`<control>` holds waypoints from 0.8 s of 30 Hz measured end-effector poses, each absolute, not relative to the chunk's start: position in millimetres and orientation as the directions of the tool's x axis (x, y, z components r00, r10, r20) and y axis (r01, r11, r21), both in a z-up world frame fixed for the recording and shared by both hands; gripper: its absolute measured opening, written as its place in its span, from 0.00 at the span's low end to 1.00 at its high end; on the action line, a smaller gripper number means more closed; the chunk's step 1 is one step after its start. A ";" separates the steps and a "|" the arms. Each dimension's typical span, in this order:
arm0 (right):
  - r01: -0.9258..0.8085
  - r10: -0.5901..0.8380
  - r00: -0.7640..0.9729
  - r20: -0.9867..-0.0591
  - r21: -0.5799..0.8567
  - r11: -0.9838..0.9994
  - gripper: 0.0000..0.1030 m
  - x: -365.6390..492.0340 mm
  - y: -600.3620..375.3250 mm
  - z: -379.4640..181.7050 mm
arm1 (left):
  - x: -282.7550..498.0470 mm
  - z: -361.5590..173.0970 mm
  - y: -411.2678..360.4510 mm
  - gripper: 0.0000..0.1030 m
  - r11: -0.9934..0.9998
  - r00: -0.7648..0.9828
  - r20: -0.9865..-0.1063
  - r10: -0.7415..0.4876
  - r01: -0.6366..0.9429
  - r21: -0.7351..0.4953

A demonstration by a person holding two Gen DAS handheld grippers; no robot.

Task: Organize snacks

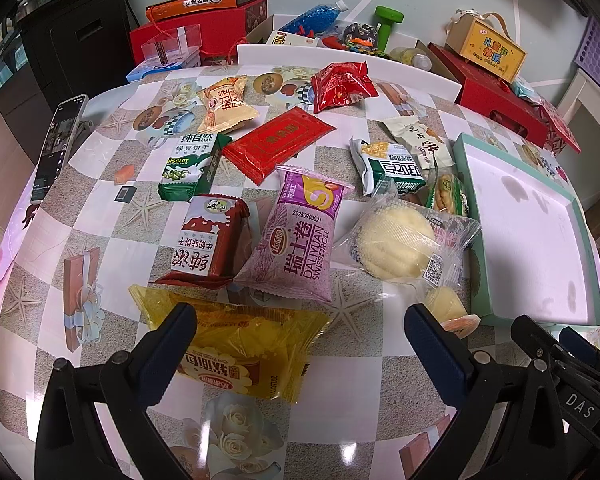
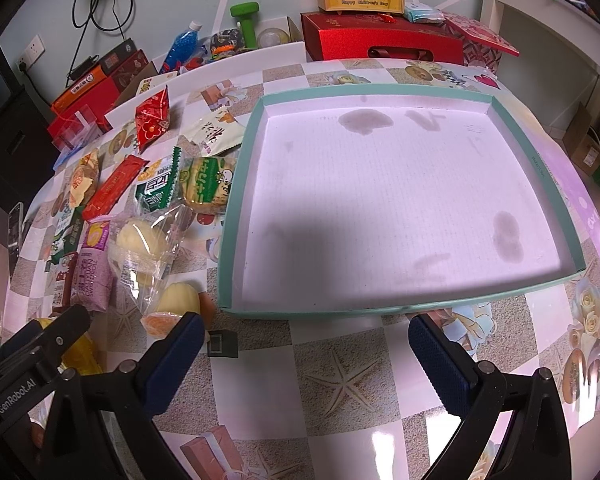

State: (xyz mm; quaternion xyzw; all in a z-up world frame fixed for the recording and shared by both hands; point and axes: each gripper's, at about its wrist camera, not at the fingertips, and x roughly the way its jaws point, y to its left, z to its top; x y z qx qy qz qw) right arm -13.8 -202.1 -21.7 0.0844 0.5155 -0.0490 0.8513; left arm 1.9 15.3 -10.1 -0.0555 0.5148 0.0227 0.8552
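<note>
Yellow bread packet point(image 1: 244, 354) lies crosswise between your left tongs point(image 1: 300, 322) — gaping, empty. Your right tongs point(image 2: 306, 330) gape before the empty tray point(image 2: 536, 168) — left's nearer

Snacks point(image 1: 296, 236) left of tray point(image 2: 236, 208)

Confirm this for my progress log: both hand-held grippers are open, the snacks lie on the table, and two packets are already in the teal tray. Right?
Not quite. The teal tray holds no packets; the right wrist view shows only stains on its floor. The rest stands: the left hand-held gripper and right hand-held gripper are open, and the snacks lie on the table.
</note>
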 end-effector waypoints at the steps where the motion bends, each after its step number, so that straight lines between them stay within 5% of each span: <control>1: 0.171 0.004 0.464 -0.886 0.094 0.981 1.00 -14.0 -202.0 -21.8 | 1.7 -10.1 15.3 1.00 0.993 0.469 -0.883 -0.018 -0.096 -0.071; 24: 0.171 0.007 0.466 -0.885 0.099 0.980 1.00 -14.5 -202.1 -21.0 | 2.3 -9.7 14.8 1.00 0.993 0.468 -0.884 -0.017 -0.096 -0.070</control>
